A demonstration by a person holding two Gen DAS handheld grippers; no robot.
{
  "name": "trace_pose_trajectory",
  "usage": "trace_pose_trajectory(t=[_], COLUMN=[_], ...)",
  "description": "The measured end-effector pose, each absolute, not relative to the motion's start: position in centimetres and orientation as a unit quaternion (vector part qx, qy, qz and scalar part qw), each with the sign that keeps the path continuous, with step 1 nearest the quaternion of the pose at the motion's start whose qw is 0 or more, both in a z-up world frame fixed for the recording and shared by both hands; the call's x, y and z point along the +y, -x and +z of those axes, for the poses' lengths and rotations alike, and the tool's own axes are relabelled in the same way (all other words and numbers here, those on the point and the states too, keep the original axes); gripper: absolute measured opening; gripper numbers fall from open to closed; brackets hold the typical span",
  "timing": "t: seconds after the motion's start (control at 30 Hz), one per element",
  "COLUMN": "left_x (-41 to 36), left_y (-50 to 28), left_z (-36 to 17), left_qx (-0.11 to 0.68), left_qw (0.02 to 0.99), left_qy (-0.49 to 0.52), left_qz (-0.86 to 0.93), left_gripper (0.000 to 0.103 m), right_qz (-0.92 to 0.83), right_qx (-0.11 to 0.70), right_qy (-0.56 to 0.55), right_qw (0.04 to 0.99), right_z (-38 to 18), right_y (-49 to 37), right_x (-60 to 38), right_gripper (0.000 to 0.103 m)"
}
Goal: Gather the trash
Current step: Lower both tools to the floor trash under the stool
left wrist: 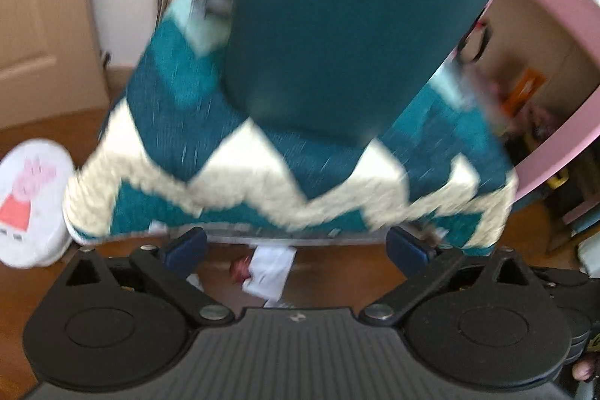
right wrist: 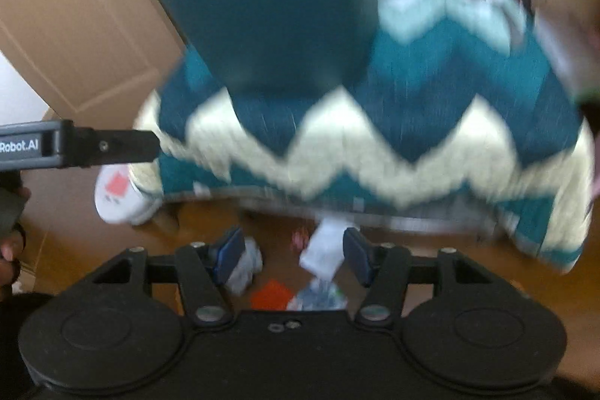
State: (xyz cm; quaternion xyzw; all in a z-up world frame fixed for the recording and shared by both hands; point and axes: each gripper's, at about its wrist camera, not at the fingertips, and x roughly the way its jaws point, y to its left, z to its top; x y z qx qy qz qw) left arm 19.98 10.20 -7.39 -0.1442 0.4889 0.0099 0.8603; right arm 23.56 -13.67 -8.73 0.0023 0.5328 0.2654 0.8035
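A: Where is the trash in the left wrist view?

B: Low in the middle of the frame, on the wooden floor point(left wrist: 337, 265). A white crumpled paper point(left wrist: 272, 268) lies between the fingers of the left gripper point(left wrist: 296, 248), its long axis running from upper right to lower left. Just to its left is a small reddish scrap point(left wrist: 240, 268), too blurred to identify.

A: And the fingers?

B: Spread wide, nothing pressed between them. The gripper tilts steeply down at the floor, below the edge of a teal and cream zigzag blanket point(left wrist: 262, 182). A white round box with a pink cartoon pig point(left wrist: 32, 201) sits at the left edge.

A: The right wrist view?

B: More scraps at lower centre: a white paper slip point(right wrist: 324, 250) standing nearly upright in the frame, a crumpled white wad point(right wrist: 245, 265) touching the left finger, a red-orange piece point(right wrist: 270, 295) and a pale bluish wrapper point(right wrist: 318, 297) near the gripper body. The right gripper point(right wrist: 294, 257) also points down, fingers apart, holding nothing.

A: Anything else?

B: The left gripper's side point(right wrist: 75, 145) shows at the left edge, with a gloved hand point(right wrist: 9, 246) beneath it. Both views are blurred.
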Motion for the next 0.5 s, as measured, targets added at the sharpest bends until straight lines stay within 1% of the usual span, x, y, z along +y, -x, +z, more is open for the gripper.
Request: trace_pose_trajectory(t=[0.1,0.27,0.33,0.5], left_x=[9.8,8.2,7.3,5.4], left_y=[-20.9,-22.5,-23.2,-24.8], left_z=[-12.5,-20.7,-23.7,-30.9], left_qx=[0.532,0.600,0.622,0.672], left_qw=[0.835,0.791,0.776,0.737], left_qy=[0.139,0.118,0.102,0.061], left_qz=[0.004,-0.018,-0.018,-0.038], left_gripper=[0.102,0.102,0.102,0.102], right_qz=[0.246,0.202,0.175,0.132], right_qx=[0.562,0.639,0.678,0.738], right_qy=[0.005,0.008,-0.007,-0.025], right_qw=[0.790,0.742,0.714,0.661], right_z=[-13.5,-22.1,-25.8,-33.3], right_y=[-23.7,-24.4,-24.8,-25.2], right_x=[-13.4,-13.0,-13.1,-13.2], right_gripper=[0.059,0.059,0.058,0.058])
